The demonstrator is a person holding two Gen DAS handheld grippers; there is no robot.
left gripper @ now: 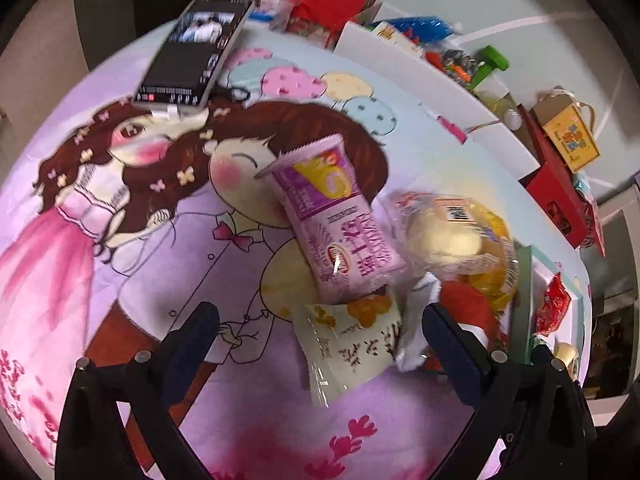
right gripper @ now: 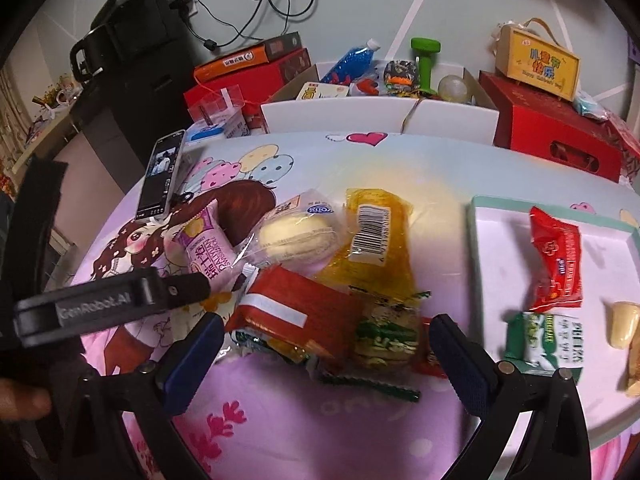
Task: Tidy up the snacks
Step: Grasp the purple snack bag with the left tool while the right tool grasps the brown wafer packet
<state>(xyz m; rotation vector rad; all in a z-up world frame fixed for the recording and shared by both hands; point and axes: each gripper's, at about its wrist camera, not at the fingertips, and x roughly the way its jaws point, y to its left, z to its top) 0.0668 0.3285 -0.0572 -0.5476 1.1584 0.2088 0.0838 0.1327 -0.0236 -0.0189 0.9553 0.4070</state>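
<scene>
A heap of wrapped snacks lies on the cartoon-print cloth. My left gripper is open, and a white-and-yellow packet lies between its fingers. Beyond that packet are a purple packet, a cream bun in clear wrap and a yellow bag. My right gripper is also open, over a red packet and a green-striped packet. At the right, a white tray with a teal rim holds a red snack, a green-and-white packet and a pale yellow piece.
A phone rests on the cloth at the far left. White and red boxes filled with oddments line the table's back edge. The left tool's black housing reaches in from the left of the right wrist view. Bare pink cloth lies in front of the heap.
</scene>
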